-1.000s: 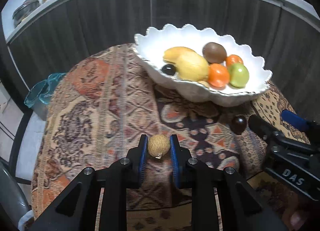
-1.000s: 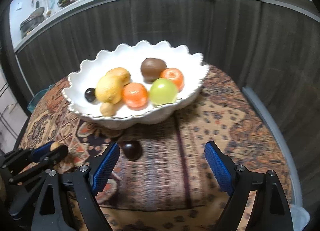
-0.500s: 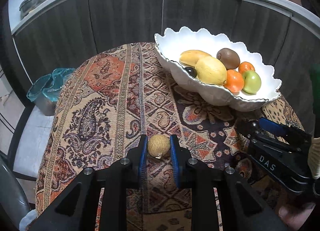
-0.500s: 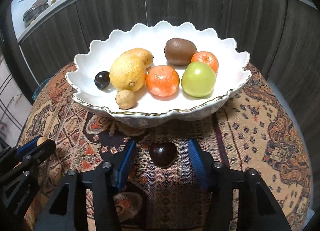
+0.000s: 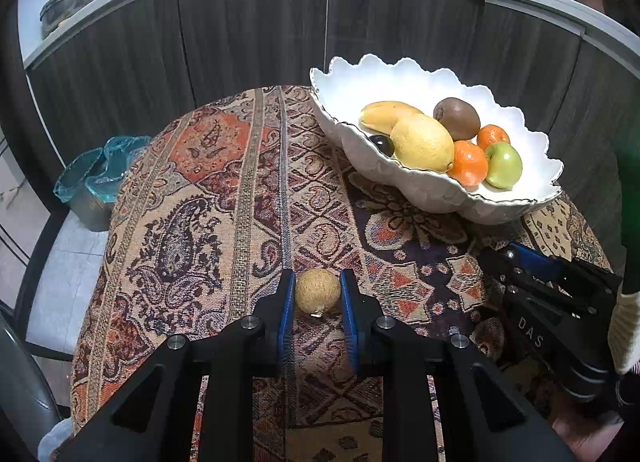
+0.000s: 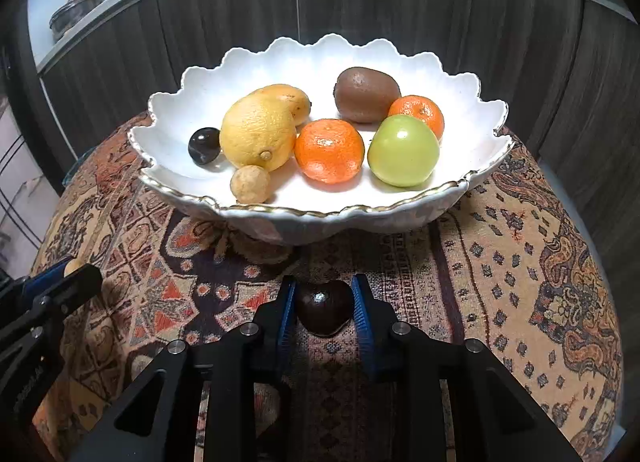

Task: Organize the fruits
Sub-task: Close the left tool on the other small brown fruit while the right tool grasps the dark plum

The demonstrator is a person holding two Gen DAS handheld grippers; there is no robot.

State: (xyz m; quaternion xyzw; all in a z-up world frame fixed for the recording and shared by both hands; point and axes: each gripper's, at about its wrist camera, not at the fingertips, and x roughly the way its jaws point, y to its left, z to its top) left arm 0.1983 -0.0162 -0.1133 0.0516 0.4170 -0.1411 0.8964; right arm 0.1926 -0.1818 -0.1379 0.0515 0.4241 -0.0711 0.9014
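Observation:
My left gripper (image 5: 317, 294) is shut on a small round tan fruit (image 5: 317, 290) just above the patterned tablecloth. My right gripper (image 6: 324, 308) is shut on a dark cherry-like fruit (image 6: 324, 312) lying on the cloth in front of the bowl. The white scalloped bowl (image 6: 472, 109) (image 5: 344, 101) holds a lemon (image 6: 258, 131), a banana, a kiwi (image 6: 366, 93), two mandarins, a green apple (image 6: 402, 149), a dark plum (image 6: 204, 145) and another small tan fruit (image 6: 250, 183). In the right wrist view the left gripper (image 6: 68, 274) shows at the left edge with the tan fruit.
The round table wears a patterned cloth (image 5: 200, 189). Dark cabinet fronts (image 5: 248, 29) curve behind it under a counter with dishes. A bin with a blue bag (image 5: 94, 177) stands on the floor at the left. A dark chair edge (image 5: 16, 394) sits at the lower left.
My right gripper moved in and down toward the dark fruit and its jaws went from wide open to shut on it. The left gripper kept its grip on the tan fruit.

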